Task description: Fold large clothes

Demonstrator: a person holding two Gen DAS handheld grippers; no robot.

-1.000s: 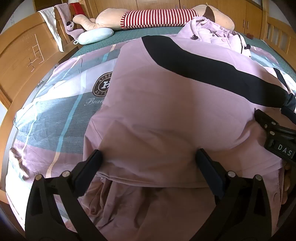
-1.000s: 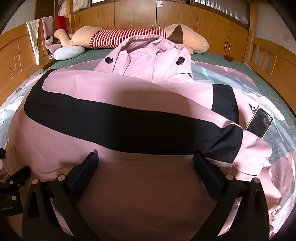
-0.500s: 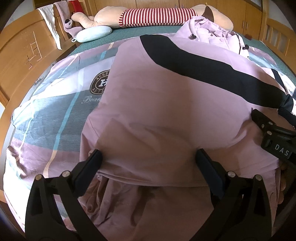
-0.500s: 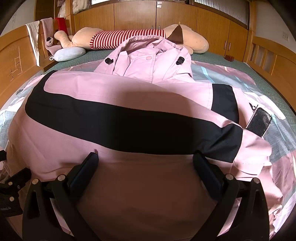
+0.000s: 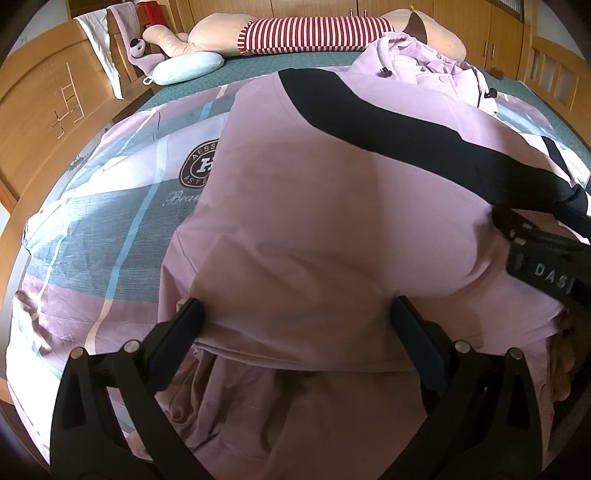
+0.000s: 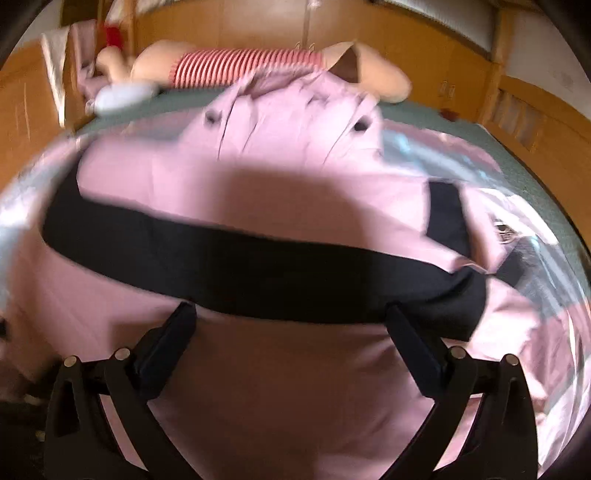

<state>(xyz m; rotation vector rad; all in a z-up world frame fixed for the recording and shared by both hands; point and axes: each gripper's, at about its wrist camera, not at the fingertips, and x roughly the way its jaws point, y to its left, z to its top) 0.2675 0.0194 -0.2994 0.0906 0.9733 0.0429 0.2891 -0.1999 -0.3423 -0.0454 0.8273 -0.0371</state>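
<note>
A large pink jacket [image 5: 332, 192] with a black band [image 5: 388, 129] lies spread on the bed, hood at the far end; it also fills the right wrist view [image 6: 258, 177]. My left gripper [image 5: 295, 325] is open, its fingers wide apart over the jacket's near folded edge. My right gripper [image 6: 291, 325] is open too, fingers wide apart above the black band [image 6: 258, 273]; that view is blurred. The right gripper's body [image 5: 543, 258] shows at the right edge of the left wrist view, resting on the jacket.
A plaid bedsheet [image 5: 110, 221] covers the bed. A long striped plush toy [image 5: 314, 33] and a pale blue pillow [image 5: 188, 68] lie at the far end. Wooden bed rails [image 5: 40, 122] and wardrobes [image 6: 406, 48] surround the bed. A dark flat object [image 6: 517, 266] lies right of the jacket.
The right wrist view has turned blurred and the black band sits nearer the fingers: the right gripper is moving. The left gripper has shifted slightly. Both stay open.
</note>
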